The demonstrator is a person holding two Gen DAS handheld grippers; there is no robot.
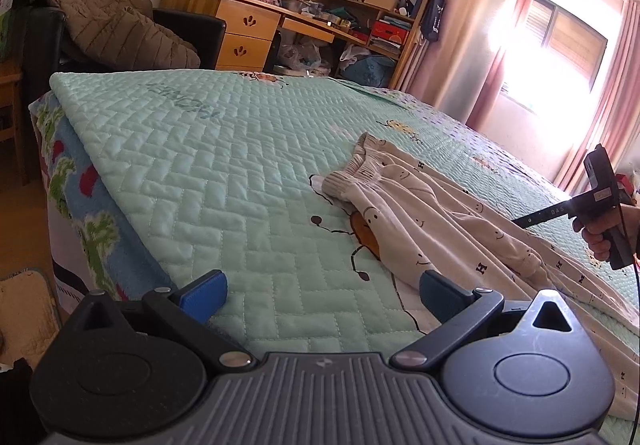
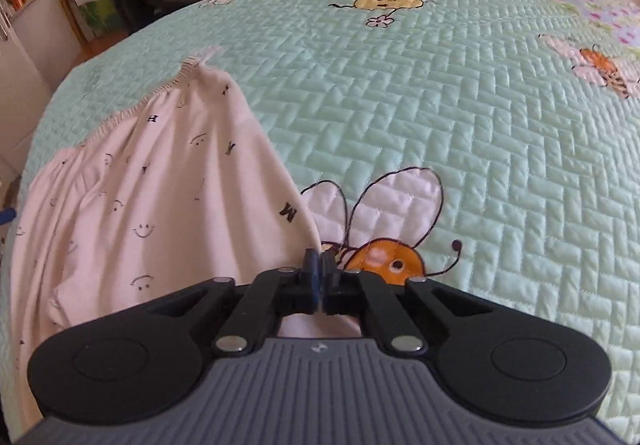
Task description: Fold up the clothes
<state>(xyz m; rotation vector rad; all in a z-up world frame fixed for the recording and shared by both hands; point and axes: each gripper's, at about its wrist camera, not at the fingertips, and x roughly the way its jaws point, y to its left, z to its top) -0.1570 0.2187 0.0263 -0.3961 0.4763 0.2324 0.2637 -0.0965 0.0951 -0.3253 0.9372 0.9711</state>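
The left gripper (image 1: 322, 295) had a ribbed grey housing bearing a small white logo, two round black discs, black link arms with silver rivets, and blue-padded fingers (image 1: 205, 293). The right gripper (image 2: 319, 273) looked the same. In the left view, its black handle carried white lettering and trailed a thin black cable (image 1: 634, 345).

The left hand-held gripper (image 1: 322, 291) hangs wide open over a green quilted bed (image 1: 224, 165). Cream printed trousers (image 1: 432, 221) lie crumpled on it; a hand (image 1: 600, 229) grips the right hand-held gripper (image 1: 520, 221) beside them.
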